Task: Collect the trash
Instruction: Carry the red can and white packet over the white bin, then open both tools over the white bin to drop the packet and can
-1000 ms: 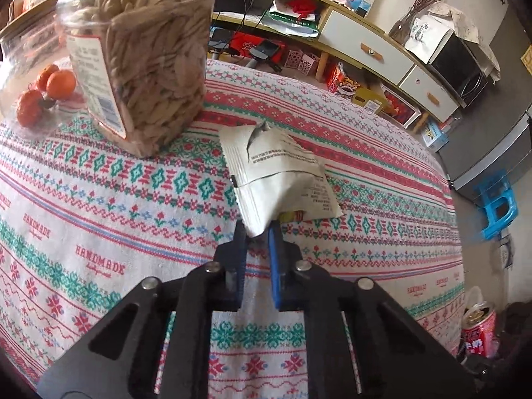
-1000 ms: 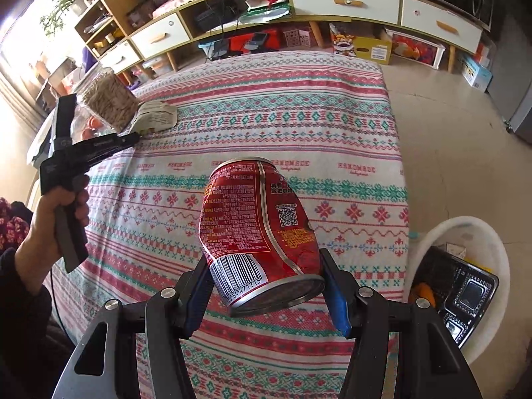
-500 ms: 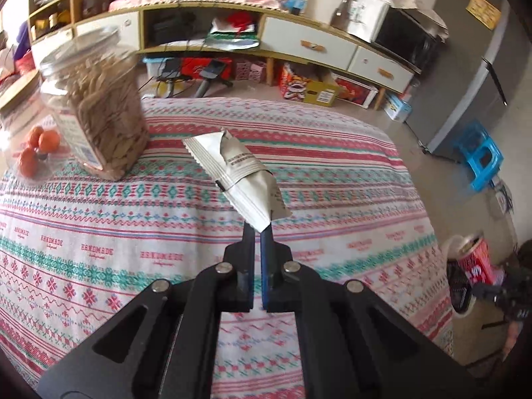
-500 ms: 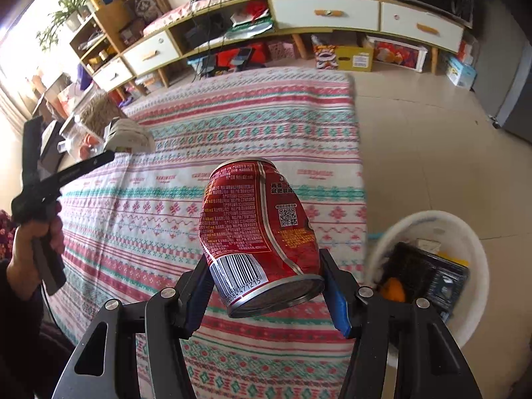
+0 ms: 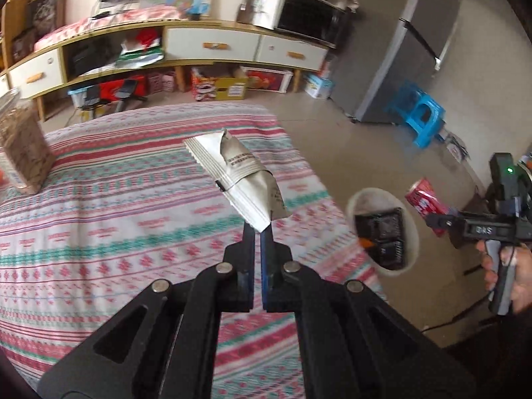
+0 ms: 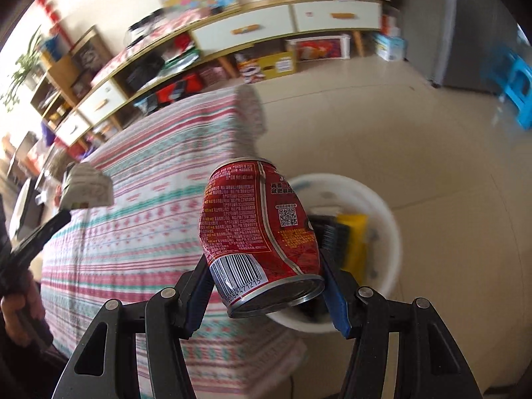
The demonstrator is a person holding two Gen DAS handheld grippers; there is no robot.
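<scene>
My left gripper (image 5: 257,229) is shut on the corner of a torn silver-white snack wrapper (image 5: 239,179), which hangs in the air over the patterned tablecloth (image 5: 99,206). A dented red drink can (image 6: 257,229) sits clamped between the blue pads of my right gripper (image 6: 266,282), above the table's edge and beside the white trash bin (image 6: 382,232). The bin on the floor holds a black tray and something yellow. In the left wrist view the can (image 5: 424,199) and the bin (image 5: 382,229) appear at the right. The wrapper (image 6: 86,189) shows at the left of the right wrist view.
A clear jar of seeds (image 5: 20,153) stands at the table's left. Beyond the table are a long low cabinet (image 5: 206,46) with drawers, boxes on the floor, a grey fridge (image 5: 409,43) and a blue stool (image 5: 422,116). A hand (image 5: 508,276) grips the right tool.
Both grippers have swung to the right toward the bin. The wrapper came up off the tablecloth, and the can now hangs by the table's edge next to the bin.
</scene>
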